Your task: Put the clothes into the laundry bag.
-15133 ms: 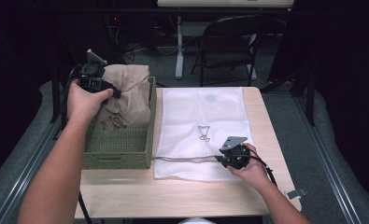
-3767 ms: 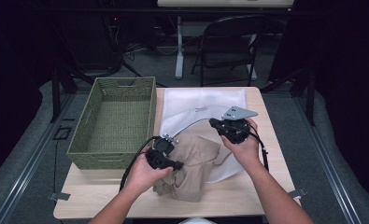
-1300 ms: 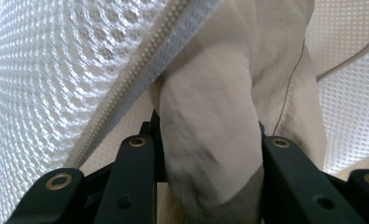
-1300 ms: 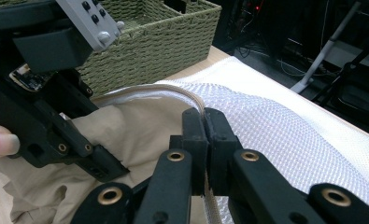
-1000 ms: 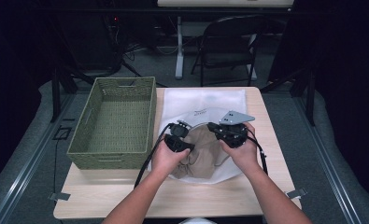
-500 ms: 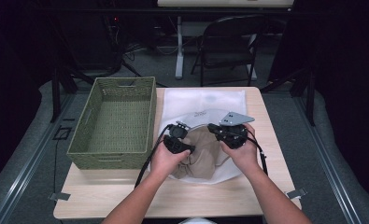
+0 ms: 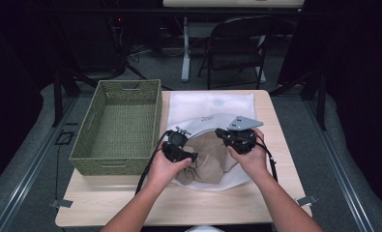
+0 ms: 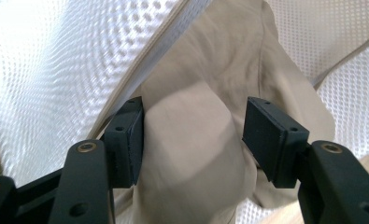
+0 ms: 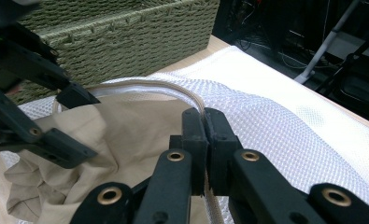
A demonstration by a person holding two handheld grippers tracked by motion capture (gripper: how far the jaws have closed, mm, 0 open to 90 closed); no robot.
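A beige garment [image 7: 205,162] lies bunched at the mouth of a white mesh bag [image 7: 210,104] on the wooden table. My left gripper [image 7: 192,155] is open, its jaws standing wide on either side of a bulge of the garment [image 8: 191,84], with mesh [image 8: 56,51] behind it. My right gripper [image 7: 222,133] is shut on the bag's corded rim [image 9: 173,91] and holds the mouth lifted. In the right gripper view the left gripper [image 9: 79,123] reaches in from the left over the garment [image 9: 121,135]. How far the cloth goes inside the bag is hidden.
A green woven basket [image 7: 113,162] stands with nothing in it at the table's left, close beside the bag. A strip of bare table [image 7: 188,203] runs along the near edge. A folding chair [image 7: 237,48] and stands sit on the floor beyond the table.
Since the earliest frame the garment has gone from the basket to the bag's mouth. Over the last second both grippers have barely shifted.
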